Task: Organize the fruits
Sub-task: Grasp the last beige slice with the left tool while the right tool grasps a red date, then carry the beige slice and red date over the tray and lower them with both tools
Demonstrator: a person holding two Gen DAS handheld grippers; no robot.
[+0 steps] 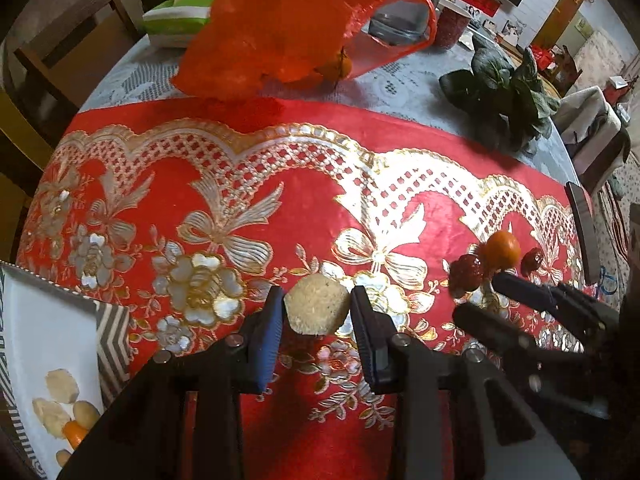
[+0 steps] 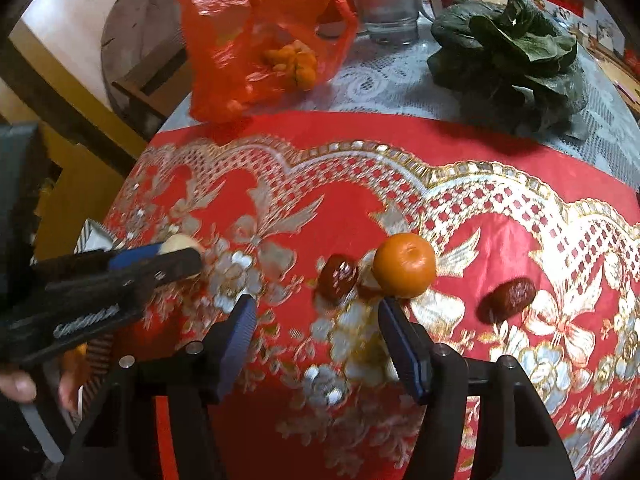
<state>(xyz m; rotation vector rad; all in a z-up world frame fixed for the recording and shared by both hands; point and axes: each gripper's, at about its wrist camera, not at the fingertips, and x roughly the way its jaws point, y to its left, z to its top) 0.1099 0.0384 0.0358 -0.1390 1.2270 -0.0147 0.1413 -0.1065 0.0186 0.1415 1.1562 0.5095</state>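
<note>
Red cloth patterned in gold and silver (image 1: 248, 340) covers the near part of the table (image 1: 400, 88). The left hand-held gripper (image 1: 316, 312) is clenched on a pale, rough round fruit (image 1: 316, 308), its blue pads pressing both sides. The right hand-held gripper (image 2: 316, 320) stands released over the cloth, nothing between its jaws; just beyond its fingertips lie a small orange (image 2: 404, 266) with a dark red date (image 2: 338, 276) beside it and another date (image 2: 508, 298) further right. A white tray (image 1: 44, 332) at the table's left edge holds pale pieces. Behind are a red plastic bag (image 2: 248, 52) and leafy greens (image 2: 516, 56).
</note>
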